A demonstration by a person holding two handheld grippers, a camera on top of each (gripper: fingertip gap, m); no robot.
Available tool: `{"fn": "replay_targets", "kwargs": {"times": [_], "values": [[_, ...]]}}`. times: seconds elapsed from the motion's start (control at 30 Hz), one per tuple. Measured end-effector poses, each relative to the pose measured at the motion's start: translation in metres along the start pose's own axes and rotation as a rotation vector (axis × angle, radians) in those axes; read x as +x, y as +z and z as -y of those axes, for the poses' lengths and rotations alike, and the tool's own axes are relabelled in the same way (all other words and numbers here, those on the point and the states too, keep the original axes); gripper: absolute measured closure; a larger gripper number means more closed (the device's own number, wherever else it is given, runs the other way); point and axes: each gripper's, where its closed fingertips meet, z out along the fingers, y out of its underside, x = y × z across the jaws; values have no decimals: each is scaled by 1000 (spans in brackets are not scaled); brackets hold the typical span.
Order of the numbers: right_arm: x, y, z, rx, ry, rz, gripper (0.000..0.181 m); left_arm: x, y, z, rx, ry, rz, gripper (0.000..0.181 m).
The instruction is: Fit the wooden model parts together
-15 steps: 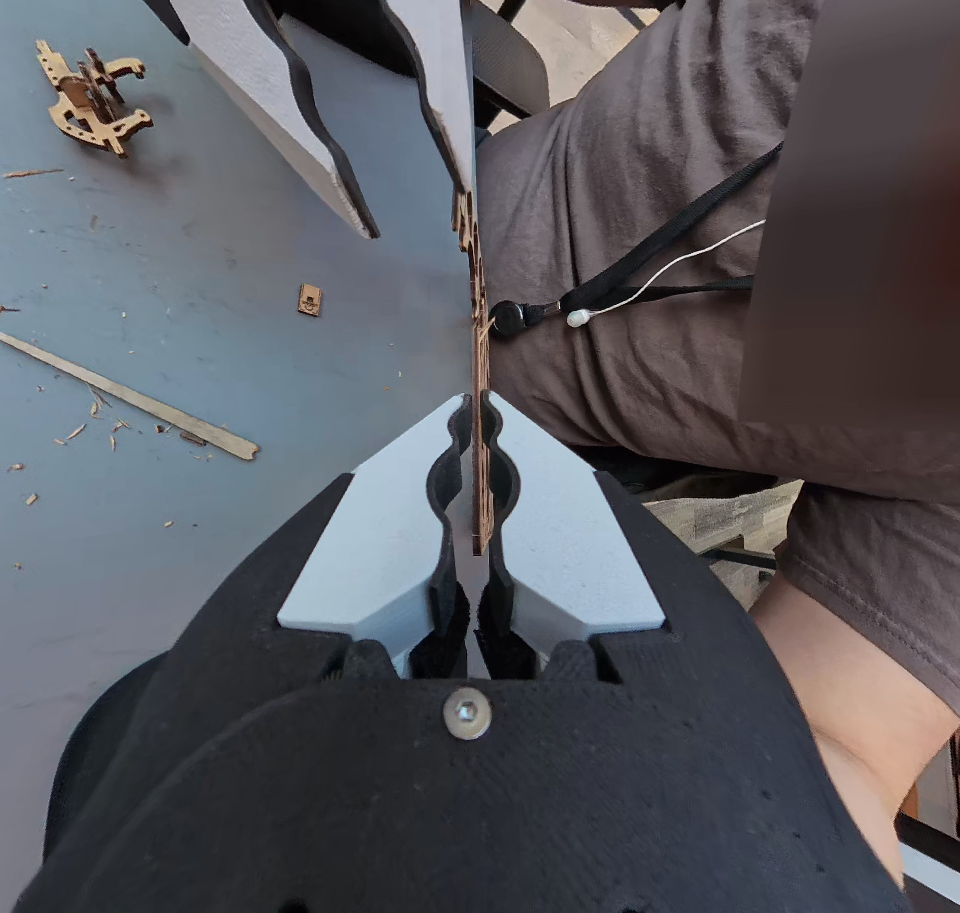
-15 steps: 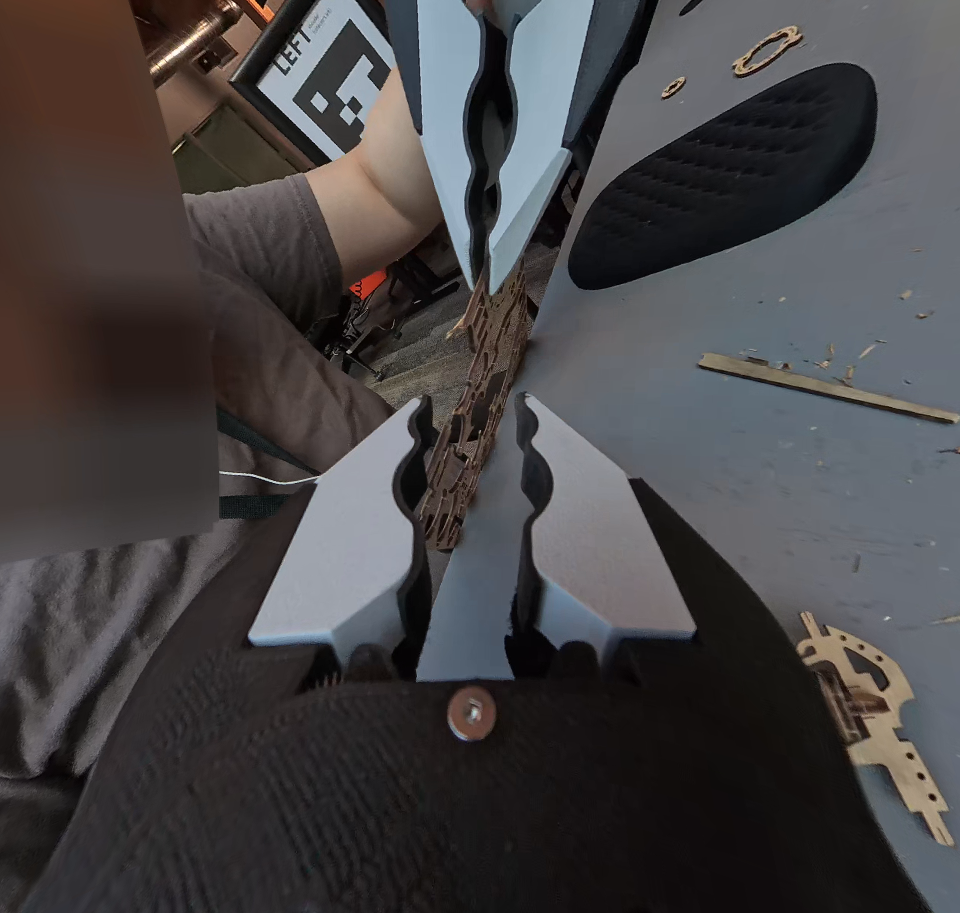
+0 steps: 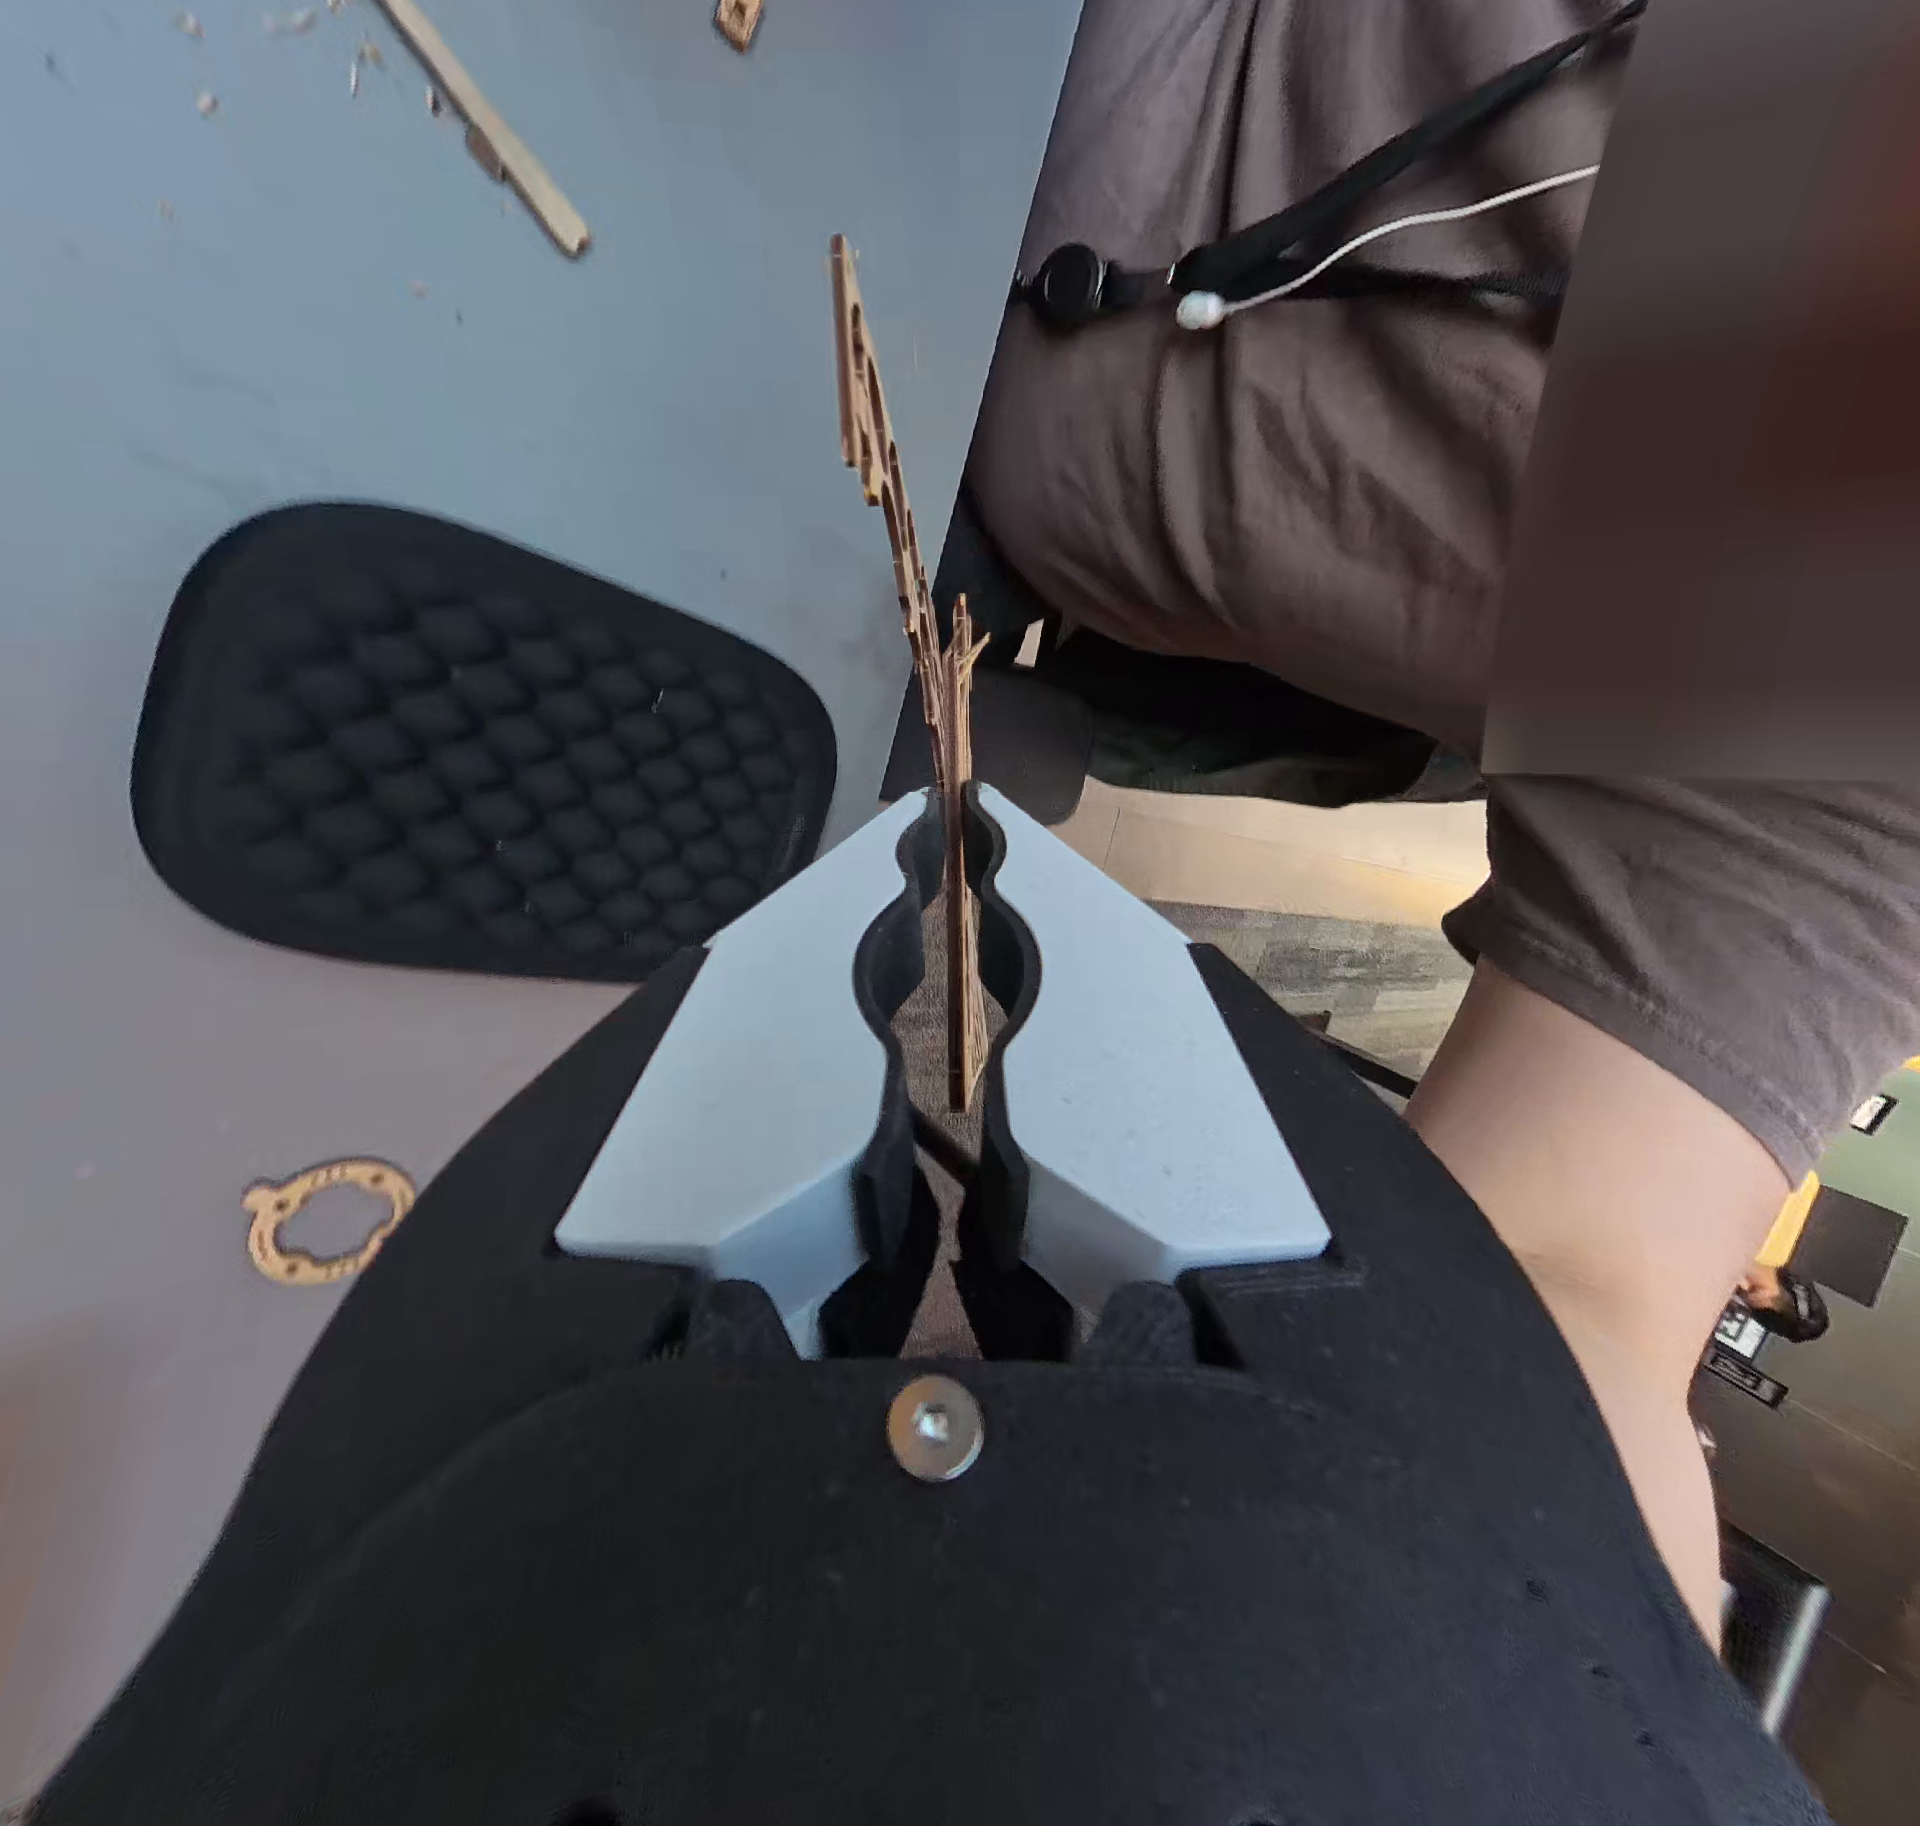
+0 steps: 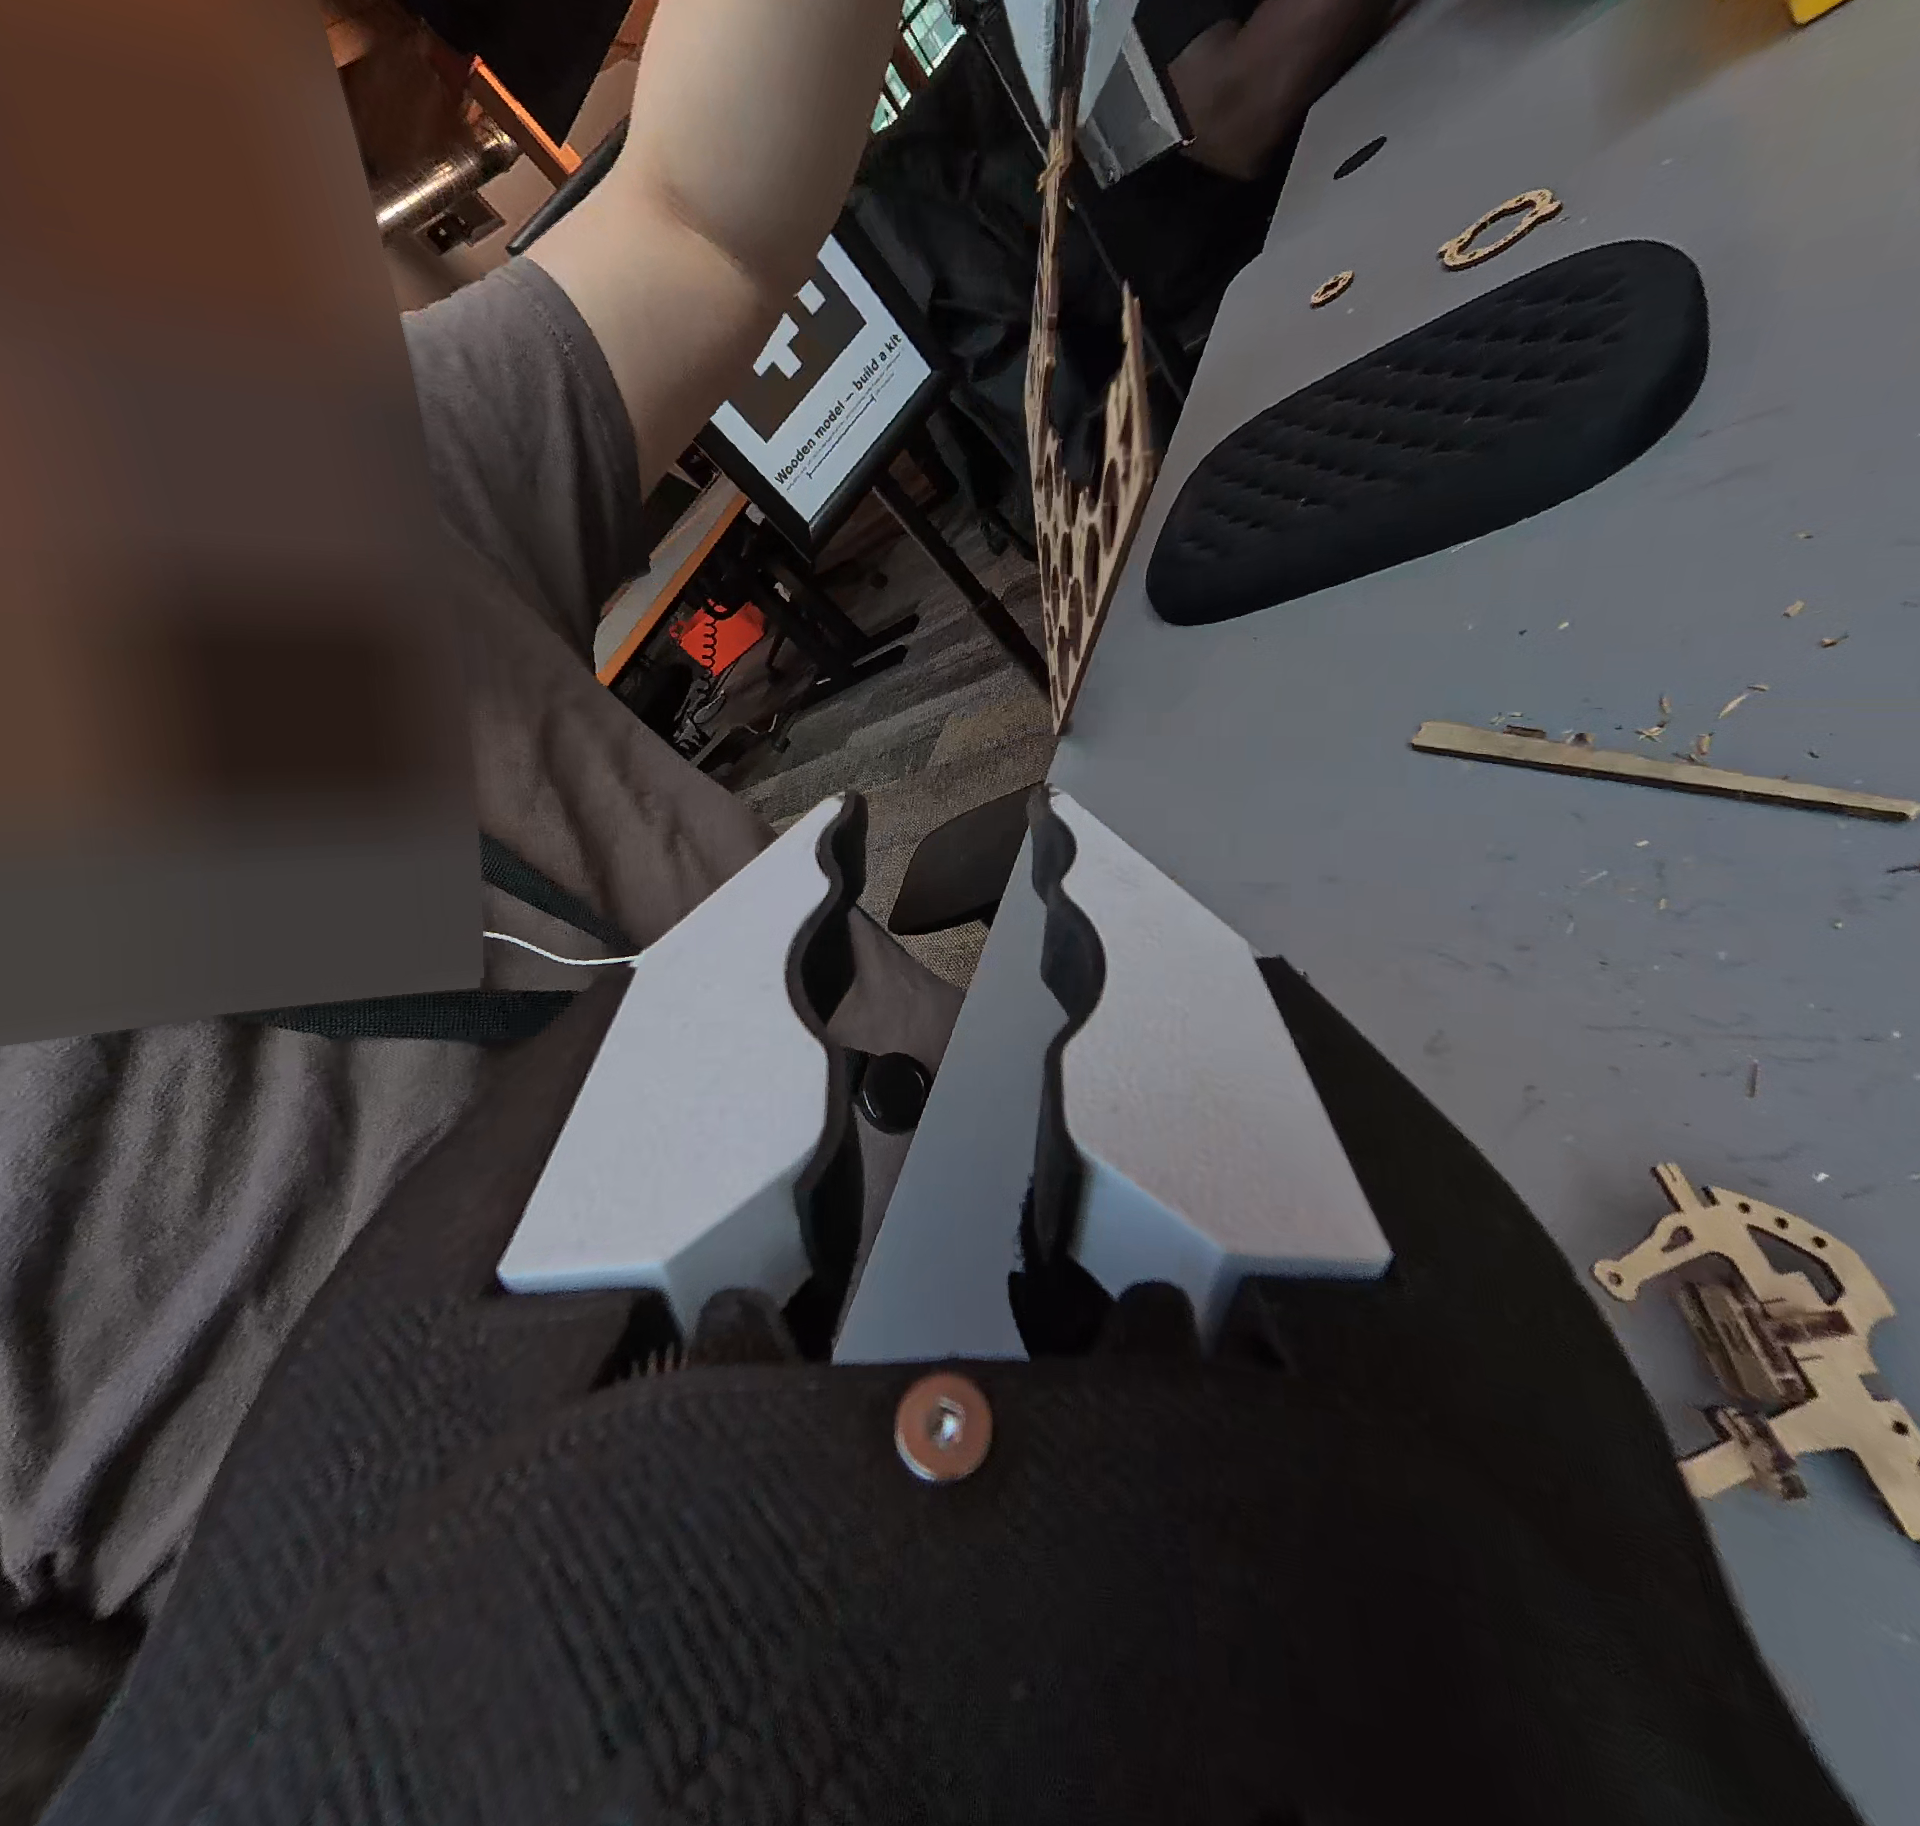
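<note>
My left gripper (image 3: 951, 805) is shut on a thin laser-cut wooden sheet (image 3: 878, 426). The sheet is seen edge-on and sticks out past the fingertips over the edge of the grey table (image 3: 540, 394). In the right wrist view the same sheet (image 4: 1091, 519) hangs from the left gripper (image 4: 1068, 83) at the top. My right gripper (image 4: 945, 810) is open and empty, a little short of the sheet's near corner. A partly built wooden assembly (image 4: 1756, 1340) lies on the table to the right gripper's right.
A black textured pad (image 3: 478, 737) (image 4: 1455, 426) lies on the table. Beside it are a wooden ring (image 3: 322, 1220) (image 4: 1496, 228), a wooden strip (image 3: 457, 83) (image 4: 1662, 768) and wood chips. A small square piece (image 3: 740, 7) lies far off. A seated person's torso and arm are close by. There is about 20 cm between the tips of the two grippers.
My right gripper has drawn back off the sheet's end and no longer shows in the left wrist view. My left gripper has swung with the sheet and now faces the black pad.
</note>
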Motion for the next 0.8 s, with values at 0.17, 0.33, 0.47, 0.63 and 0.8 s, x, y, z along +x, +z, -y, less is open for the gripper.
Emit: {"fn": "replay_targets", "kwargs": {"times": [0.17, 0.33, 0.47, 0.63, 0.8], "values": [[2, -10, -4, 47, -10, -29, 151, -17, -42, -50, -90, -155, 32, 181], [7, -19, -6, 86, -27, -64, 152, -30, -69, -93, -172, -282, -2, 181], [12, -23, -5, 90, -40, -94, 152, -52, -83, -129, -237, -379, -3, 181], [18, -20, -5, 62, -73, -120, 152, -98, -81, -145, -180, -379, -33, 181], [30, -13, -15, 1, -46, -125, 152, -149, -67, -152, -127, -294, -12, 181]]}}
